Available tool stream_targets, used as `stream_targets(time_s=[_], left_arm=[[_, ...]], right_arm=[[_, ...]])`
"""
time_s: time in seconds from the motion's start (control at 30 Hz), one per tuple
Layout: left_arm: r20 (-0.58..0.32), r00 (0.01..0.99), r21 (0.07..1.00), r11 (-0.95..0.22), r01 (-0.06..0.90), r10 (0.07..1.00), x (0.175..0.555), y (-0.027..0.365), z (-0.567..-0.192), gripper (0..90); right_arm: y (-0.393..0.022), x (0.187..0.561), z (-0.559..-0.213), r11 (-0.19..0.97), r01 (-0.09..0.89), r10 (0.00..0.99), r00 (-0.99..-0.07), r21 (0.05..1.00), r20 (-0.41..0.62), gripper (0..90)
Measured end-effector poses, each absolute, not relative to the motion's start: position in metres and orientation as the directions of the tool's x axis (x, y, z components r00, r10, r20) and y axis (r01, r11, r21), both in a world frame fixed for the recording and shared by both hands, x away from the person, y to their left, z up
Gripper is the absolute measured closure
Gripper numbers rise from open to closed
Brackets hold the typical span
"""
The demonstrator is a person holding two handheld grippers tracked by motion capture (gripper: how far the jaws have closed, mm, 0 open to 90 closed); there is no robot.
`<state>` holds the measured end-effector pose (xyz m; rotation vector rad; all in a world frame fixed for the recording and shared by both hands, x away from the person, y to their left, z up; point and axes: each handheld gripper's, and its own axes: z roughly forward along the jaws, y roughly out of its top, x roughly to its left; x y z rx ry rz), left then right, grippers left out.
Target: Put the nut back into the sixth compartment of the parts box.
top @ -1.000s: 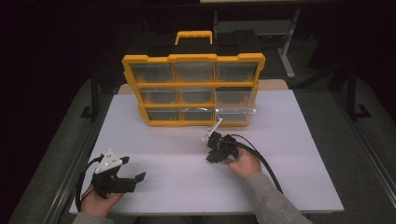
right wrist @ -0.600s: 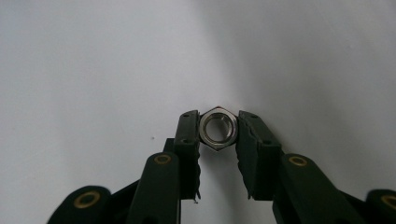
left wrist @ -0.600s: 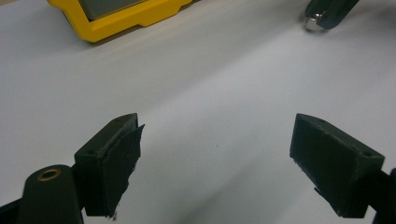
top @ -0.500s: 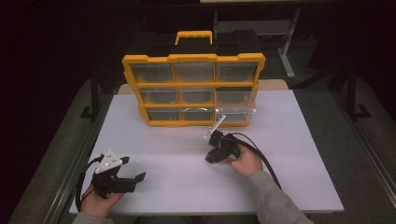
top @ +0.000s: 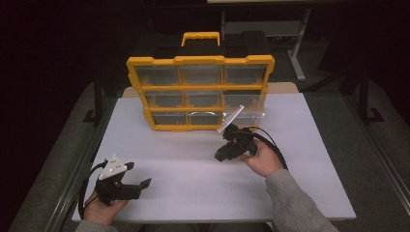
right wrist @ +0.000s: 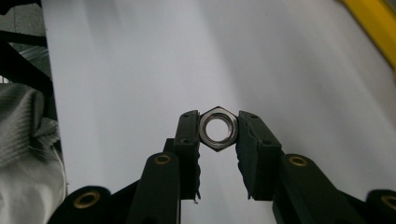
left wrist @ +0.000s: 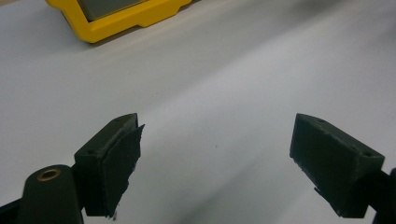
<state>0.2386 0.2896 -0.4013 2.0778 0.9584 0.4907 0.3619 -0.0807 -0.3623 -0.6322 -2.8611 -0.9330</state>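
- The right gripper (right wrist: 218,135) is squeezing a steel nut (right wrist: 217,129) flat between its jaws — hole facing the camera.
- The yellow drawer box (top: 200,92) is sitting just behind this hand, on the white worktop (top: 193,169).
- The left gripper (top: 126,184) is waiting far off — jaws wide, holding nothing.

A white table (top: 309,183) stands on grey floor (top: 382,159) in a dark room.

Looks like a lab/workshop: yellow parts organizer (top: 200,87) w/ small drawers on white table (top: 300,159), dark surroundings.
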Motion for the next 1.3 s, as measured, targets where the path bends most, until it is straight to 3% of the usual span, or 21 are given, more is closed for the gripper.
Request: stream_targets(time_s=[0.6, 1.3], left_arm=[[0.036, 0.642, 0.781, -0.422, 0.461, 0.766, 0.239, 0.290, -0.401, 15.6], [0.029, 0.642, 0.783, -0.416, 0.461, 0.766, 0.239, 0.291, -0.400, 15.6]], right_arm=[[-0.099, 0.368, -0.281, 0.706, 0.367, 0.367, -0.921, 0.606, 0.130, 69.0], [-0.120, 0.387, -0.222, 0.654, 0.392, 0.429, -0.897, 0.646, 0.110, 69.0]])
